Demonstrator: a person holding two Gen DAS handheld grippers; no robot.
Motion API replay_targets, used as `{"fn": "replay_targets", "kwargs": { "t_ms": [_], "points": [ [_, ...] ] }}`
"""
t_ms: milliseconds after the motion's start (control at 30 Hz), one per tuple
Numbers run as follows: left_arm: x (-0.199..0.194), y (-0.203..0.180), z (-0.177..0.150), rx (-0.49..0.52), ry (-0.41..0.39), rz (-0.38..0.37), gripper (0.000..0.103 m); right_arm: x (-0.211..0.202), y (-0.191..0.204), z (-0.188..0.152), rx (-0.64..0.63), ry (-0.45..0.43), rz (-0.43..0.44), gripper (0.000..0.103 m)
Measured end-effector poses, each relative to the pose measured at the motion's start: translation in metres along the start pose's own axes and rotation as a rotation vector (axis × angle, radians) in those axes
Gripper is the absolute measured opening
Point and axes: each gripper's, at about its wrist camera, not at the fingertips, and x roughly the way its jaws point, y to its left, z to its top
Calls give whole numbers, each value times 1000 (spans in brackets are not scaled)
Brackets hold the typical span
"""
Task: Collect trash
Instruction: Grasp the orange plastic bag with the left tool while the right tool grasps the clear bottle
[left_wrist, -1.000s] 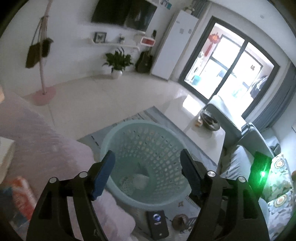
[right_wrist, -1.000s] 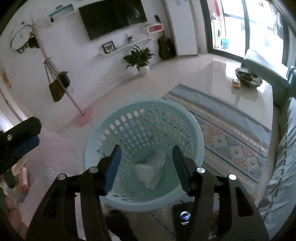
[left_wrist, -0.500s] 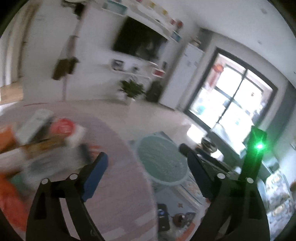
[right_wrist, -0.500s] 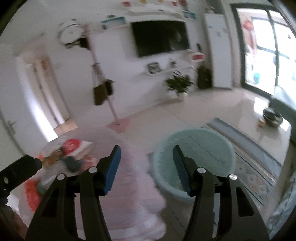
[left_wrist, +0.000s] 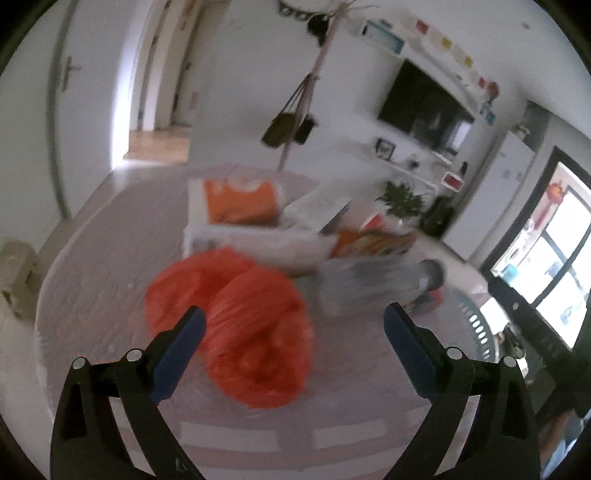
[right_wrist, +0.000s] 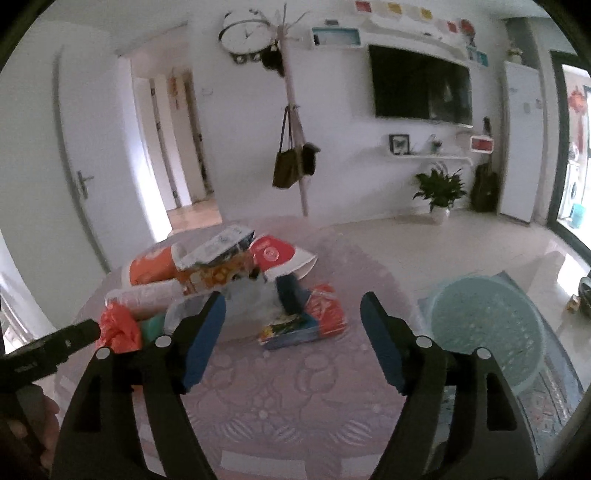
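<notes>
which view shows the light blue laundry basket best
The right wrist view. There the light blue basket stands on the floor to the right of the table, with its whole rim and perforated wall in sight. The left wrist view catches only a sliver of its holed rim at the right, blurred and cut off behind the right gripper's dark body.

white walls, wall tv (right_wrist: 421, 86), coat stand (right_wrist: 293, 122), bright window (left_wrist: 546, 273).

no text can be read: print on the red-and-white packet (right_wrist: 282, 254) and the blue box (right_wrist: 290, 328) is too blurred to make out.
</notes>
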Motion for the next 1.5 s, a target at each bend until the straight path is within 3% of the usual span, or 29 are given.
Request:
{"fn": "replay_targets", "kwargs": {
  "t_ms": [167, 333, 433, 600, 667, 767, 900, 1000, 1167, 1233, 1300, 1367, 1500],
  "points": [
    [30, 9, -7, 26, 91, 22, 94, 36, -10, 2, 22, 57, 15, 72],
    [54, 9, -8, 36, 124, 110, 91, 70, -14, 20, 36, 91, 57, 72],
    [59, 19, -12, 17, 142, 91, 75, 91, -15, 28, 48, 126, 100, 72],
    [45, 30, -17, -6, 114, 35, 62, 112, -15, 29, 43, 201, 174, 68],
    [34, 39, -18, -56, 89, 5, 59, 110, -14, 25, 47, 214, 205, 53],
    [19, 48, -26, -96, 46, -29, 57, 94, -11, 15, 38, 222, 236, 43],
    [1, 54, -27, -104, -32, 21, 57, 62, 4, -10, -12, 215, 271, 43],
    [-1, 61, -25, -117, -40, 21, 57, 44, 18, -26, -56, 226, 294, 43],
    [-7, 65, -29, -130, -73, 15, 57, 17, 44, -51, -133, 264, 438, 43],
    [-6, 63, -29, -124, -77, 16, 57, 8, 57, -54, -213, 262, 408, 43],
    [-6, 62, -28, -124, -82, 13, 57, 1, 65, -50, -273, 221, 357, 49],
    [-8, 64, -31, -135, -84, 14, 57, 1, 71, -39, -304, 185, 339, 68],
    [-8, 70, -32, -154, -89, 4, 57, 29, 83, -21, -368, 187, 348, 77]
  ]
}}
